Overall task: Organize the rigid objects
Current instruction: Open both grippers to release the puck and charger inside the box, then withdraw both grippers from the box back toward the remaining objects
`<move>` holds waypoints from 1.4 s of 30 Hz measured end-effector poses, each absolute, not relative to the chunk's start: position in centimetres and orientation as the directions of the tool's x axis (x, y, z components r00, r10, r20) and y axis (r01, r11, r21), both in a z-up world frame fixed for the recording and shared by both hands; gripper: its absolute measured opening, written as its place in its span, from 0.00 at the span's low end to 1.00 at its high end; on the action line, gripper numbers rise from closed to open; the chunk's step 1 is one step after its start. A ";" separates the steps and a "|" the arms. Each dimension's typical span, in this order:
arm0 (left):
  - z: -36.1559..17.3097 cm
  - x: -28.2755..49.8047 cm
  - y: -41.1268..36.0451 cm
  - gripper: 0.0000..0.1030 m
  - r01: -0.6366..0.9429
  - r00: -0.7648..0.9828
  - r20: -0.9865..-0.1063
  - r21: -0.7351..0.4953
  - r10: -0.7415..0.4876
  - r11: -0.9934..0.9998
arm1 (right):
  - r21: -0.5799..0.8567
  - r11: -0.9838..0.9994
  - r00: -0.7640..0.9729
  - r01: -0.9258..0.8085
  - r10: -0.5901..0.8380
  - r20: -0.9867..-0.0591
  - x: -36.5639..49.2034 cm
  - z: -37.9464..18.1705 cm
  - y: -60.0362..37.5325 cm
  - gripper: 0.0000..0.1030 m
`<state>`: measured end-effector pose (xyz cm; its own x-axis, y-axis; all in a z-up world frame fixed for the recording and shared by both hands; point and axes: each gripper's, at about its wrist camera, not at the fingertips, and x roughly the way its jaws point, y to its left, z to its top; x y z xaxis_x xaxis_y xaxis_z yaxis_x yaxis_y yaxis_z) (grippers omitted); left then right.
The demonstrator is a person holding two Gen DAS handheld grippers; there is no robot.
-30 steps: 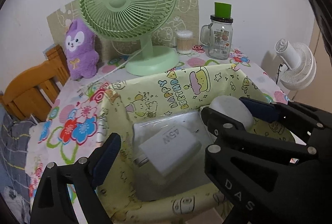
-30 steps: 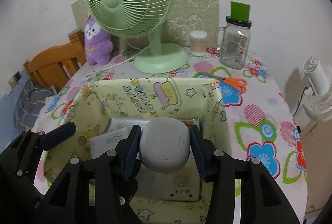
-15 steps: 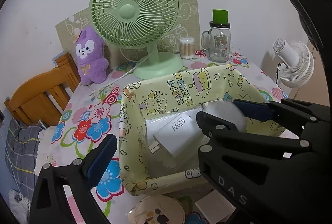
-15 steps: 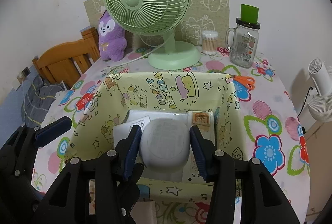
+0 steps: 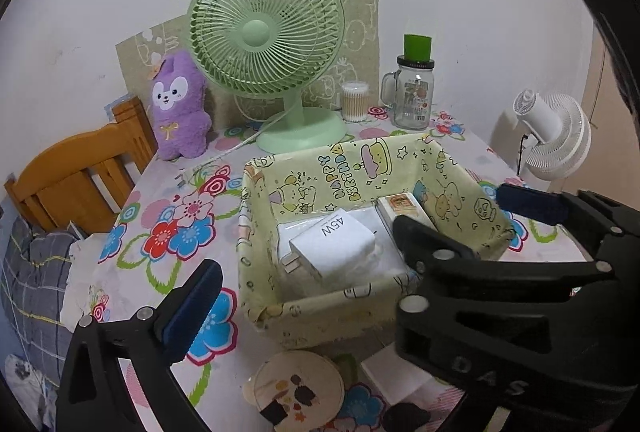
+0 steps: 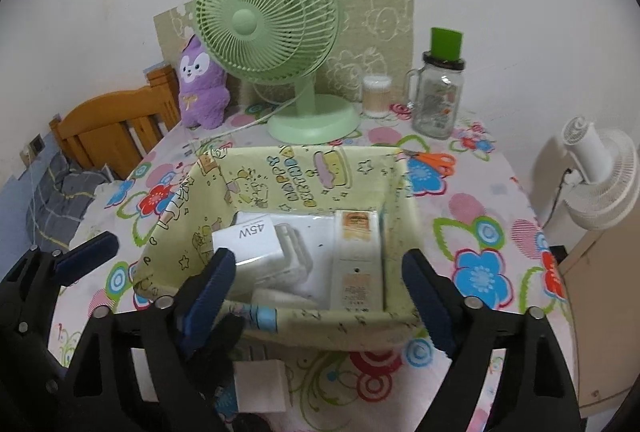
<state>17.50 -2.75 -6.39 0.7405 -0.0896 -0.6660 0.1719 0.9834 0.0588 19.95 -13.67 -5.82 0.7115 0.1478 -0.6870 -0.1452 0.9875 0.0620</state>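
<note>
A yellow printed fabric basket [image 5: 332, 168] [image 6: 304, 168] stands on the flowered table. In it lie a white 45W charger box [image 5: 334, 246] [image 6: 248, 236], a flat white pack [image 6: 308, 252] and a tall white box with an orange label [image 6: 356, 256] [image 5: 400, 206]. A pale rounded edge [image 6: 280, 298] shows low at the basket's near wall. My right gripper [image 6: 320, 296] is open and empty, just before the basket's near rim. My left gripper [image 5: 304, 264] is open and empty; its left finger [image 5: 192, 304] is left of the basket.
A green desk fan [image 6: 272, 32], purple plush [image 6: 200, 84], cotton-swab tub [image 6: 376, 96] and glass jar [image 6: 440, 92] stand at the back. Orange scissors [image 6: 436, 160] lie right of the basket. A round wooden disc [image 5: 298, 388] and white boxes [image 5: 400, 376] lie before it. A wooden chair [image 5: 80, 176] is at left.
Both grippers have pulled back from the basket. The right gripper has opened and let go of the grey rounded object, which is no longer between its fingers.
</note>
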 end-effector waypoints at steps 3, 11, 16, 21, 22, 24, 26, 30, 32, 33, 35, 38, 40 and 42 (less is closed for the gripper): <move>-6.0 16.8 -2.5 1.00 0.164 0.742 -0.664 0.048 -0.091 0.985 | 0.057 0.989 0.722 -0.137 0.139 -0.678 18.9 -5.3 -13.9 0.88; -4.9 14.4 -2.1 1.00 0.151 0.756 -0.649 0.042 -0.088 0.988 | 0.050 0.990 0.742 -0.130 0.130 -0.658 16.2 -4.0 -14.2 0.90; -4.3 12.8 -2.2 1.00 0.146 0.765 -0.639 0.044 -0.084 0.988 | 0.037 0.991 0.755 -0.132 0.125 -0.644 14.5 -3.2 -14.1 0.90; -3.5 11.3 -2.4 1.00 0.152 0.769 -0.631 0.029 -0.100 0.988 | 0.040 0.991 0.767 -0.129 0.126 -0.629 12.6 -2.4 -14.5 0.90; -3.4 11.1 -2.4 1.00 0.152 0.771 -0.630 0.030 -0.100 0.988 | 0.037 0.991 0.771 -0.128 0.123 -0.625 12.3 -2.2 -14.6 0.90; -3.3 10.5 -2.7 1.00 0.152 0.774 -0.627 0.036 -0.096 0.988 | 0.023 0.992 0.778 -0.122 0.110 -0.619 11.5 -1.9 -14.7 0.90; -3.1 9.9 -2.9 1.00 0.153 0.777 -0.622 0.040 -0.095 0.987 | 0.013 0.993 0.784 -0.116 0.100 -0.613 10.9 -1.6 -14.9 0.90; -2.8 8.8 -3.3 1.00 0.156 0.784 -0.613 0.047 -0.095 0.987 | -0.001 0.994 0.791 -0.107 0.085 -0.605 9.5 -1.2 -15.2 0.90; -2.7 8.3 -3.5 1.00 0.157 0.790 -0.606 0.054 -0.093 0.986 | -0.003 0.995 0.793 -0.103 0.081 -0.603 9.0 -1.1 -15.3 0.90; -2.7 8.0 -3.5 1.00 0.156 0.792 -0.604 0.058 -0.090 0.986 | -0.003 0.995 0.793 -0.101 0.079 -0.604 8.7 -1.1 -15.4 0.90; -2.6 7.5 -3.7 1.00 0.156 0.796 -0.599 0.063 -0.088 0.986 | -0.001 0.995 0.793 -0.099 0.078 -0.604 8.2 -1.0 -15.6 0.90; -2.5 6.8 -3.8 1.00 0.155 0.800 -0.593 0.067 -0.086 0.986 | 0.003 0.996 0.798 -0.094 0.077 -0.598 7.4 -0.9 -15.8 0.90; -2.5 6.5 -3.8 1.00 0.156 0.801 -0.592 0.064 -0.088 0.986 | 0.003 0.996 0.800 -0.089 0.074 -0.596 6.9 -0.9 -16.0 0.90; -2.5 6.0 -3.7 1.00 0.153 0.802 -0.591 0.062 -0.087 0.986 | 0.002 0.996 0.801 -0.088 0.072 -0.594 6.4 -0.8 -16.1 0.90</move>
<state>6.00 -3.68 -2.49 0.8020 -0.0866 -0.5911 0.1525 0.9863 0.0624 6.43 -16.13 -0.81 0.8011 0.0718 -0.5942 -0.0876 0.9962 0.0022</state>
